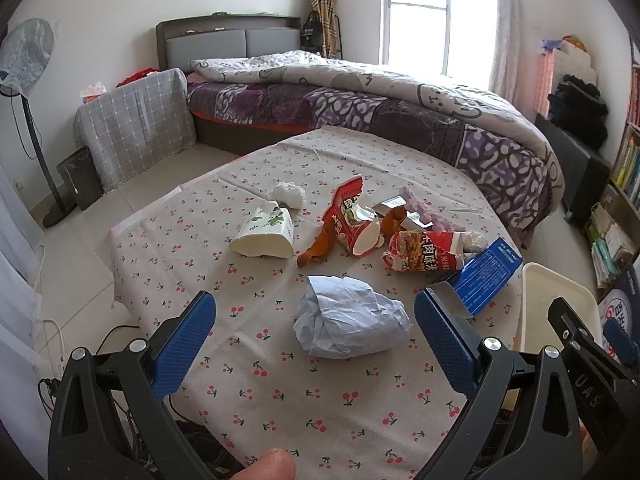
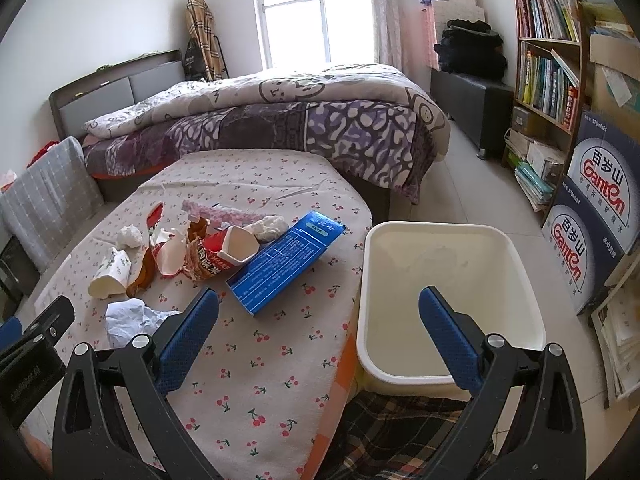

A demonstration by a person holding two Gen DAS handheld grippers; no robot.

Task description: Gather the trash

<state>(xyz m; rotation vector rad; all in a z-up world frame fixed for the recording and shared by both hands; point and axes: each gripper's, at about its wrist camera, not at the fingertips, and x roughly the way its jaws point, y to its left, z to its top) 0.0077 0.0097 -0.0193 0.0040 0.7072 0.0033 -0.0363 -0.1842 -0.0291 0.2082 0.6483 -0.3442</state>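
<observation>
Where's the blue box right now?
The blue box lies flat on the cherry-print tablecloth near the table's right edge, just left of the white bin, touching the torn red cup.

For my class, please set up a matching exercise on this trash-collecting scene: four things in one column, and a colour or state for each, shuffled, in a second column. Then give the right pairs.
Things:
1. crumpled paper
2. flat carton
3. bin
4. white cup

Descriptions:
A. cream, standing beside the table
B. lying on its side, green print
C. pale blue, nearest the left hand-held gripper
D. dark blue, open at one end

Pairs: 1-C, 2-D, 3-A, 4-B
</observation>
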